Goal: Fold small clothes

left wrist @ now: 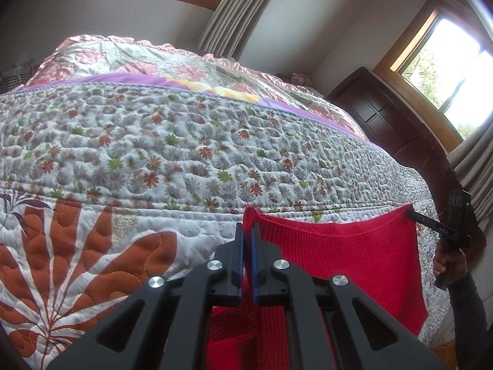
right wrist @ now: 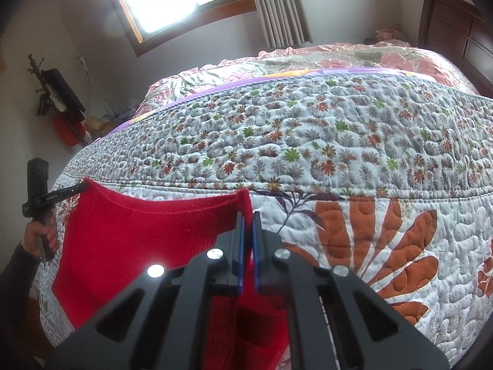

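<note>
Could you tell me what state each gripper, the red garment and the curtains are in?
Left gripper: shut on the red garment's corner.
Right gripper: shut on the opposite corner.
Red garment: held up, spread between both grippers.
Curtains: drawn aside.

One red knit garment (left wrist: 354,246). Two tongs, left tongs (left wrist: 247,231) and right tongs (right wrist: 248,220) (each clamped on a top corner of it). One bed (left wrist: 185,141), quilted; two windows (left wrist: 443,61) in the left wrist view, one headboard (right wrist: 456,30).
</note>
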### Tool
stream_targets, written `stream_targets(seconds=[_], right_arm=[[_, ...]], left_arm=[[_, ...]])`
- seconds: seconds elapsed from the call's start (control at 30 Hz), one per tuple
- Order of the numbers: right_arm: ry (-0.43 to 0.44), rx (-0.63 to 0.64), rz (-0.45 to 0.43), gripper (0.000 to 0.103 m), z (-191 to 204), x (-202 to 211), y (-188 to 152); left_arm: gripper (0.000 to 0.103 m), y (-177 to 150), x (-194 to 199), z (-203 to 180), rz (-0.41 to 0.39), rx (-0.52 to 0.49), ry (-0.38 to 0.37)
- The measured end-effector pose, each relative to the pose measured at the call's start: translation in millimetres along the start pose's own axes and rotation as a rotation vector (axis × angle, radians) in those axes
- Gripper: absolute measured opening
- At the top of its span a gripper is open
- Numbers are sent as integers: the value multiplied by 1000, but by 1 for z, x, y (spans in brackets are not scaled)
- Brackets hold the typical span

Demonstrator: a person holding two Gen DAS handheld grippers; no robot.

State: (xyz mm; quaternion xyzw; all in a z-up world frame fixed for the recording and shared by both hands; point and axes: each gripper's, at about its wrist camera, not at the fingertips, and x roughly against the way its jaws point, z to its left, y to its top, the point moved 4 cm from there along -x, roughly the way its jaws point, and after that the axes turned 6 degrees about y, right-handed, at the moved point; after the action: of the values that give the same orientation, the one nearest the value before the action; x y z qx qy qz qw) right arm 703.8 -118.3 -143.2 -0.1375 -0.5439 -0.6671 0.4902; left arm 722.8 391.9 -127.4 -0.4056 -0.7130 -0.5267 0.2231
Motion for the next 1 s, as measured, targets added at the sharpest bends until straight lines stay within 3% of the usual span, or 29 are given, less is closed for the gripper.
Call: stream_targets(seconds=[0.17,0.2,0.23,0.3,0.33,0.4,0.5,0.6,0.67,0.7,0.8,0.83,0.93,1.0], right_arm=[[-2,-37,50,4,-10,-20,-11],[-9,-40,52,9,-10,-22,-13],[-14,-42,42,13,-10,-21,-15],[-29,-39,-5,15,-6,-9,-15],[-31,-29,-33,15,0,-1,-15],[32,-32,-79,15,14,11,-16],[116,-43,-29,15,31,-1,-29],[100,-82,57,12,25,-25,-49],[87,-121,68,3,13,-29,-59],[89,-131,61,3,13,-23,-60],[151,-120,12,23,33,11,-67],[189,-101,-6,24,47,23,-72],[279,-54,6,24,83,33,-101],[275,-58,59,24,91,16,-119]], left_arm=[[6,-10,-20,13,98,53,50],[9,-11,-18,14,106,80,56],[9,-10,-11,15,95,99,78],[19,-8,11,9,23,84,149],[21,-7,23,1,-18,66,141],[28,-11,36,-21,-49,29,48],[29,-28,20,-51,25,-23,-70],[28,-47,-13,-46,145,-20,18],[17,-53,-14,-36,162,17,19],[17,-52,-4,-33,152,38,10],[33,-54,45,-43,57,18,-52],[33,-60,59,-51,42,-7,-95],[39,-96,69,-77,86,-70,-220],[39,-120,48,-82,153,-80,-191]])
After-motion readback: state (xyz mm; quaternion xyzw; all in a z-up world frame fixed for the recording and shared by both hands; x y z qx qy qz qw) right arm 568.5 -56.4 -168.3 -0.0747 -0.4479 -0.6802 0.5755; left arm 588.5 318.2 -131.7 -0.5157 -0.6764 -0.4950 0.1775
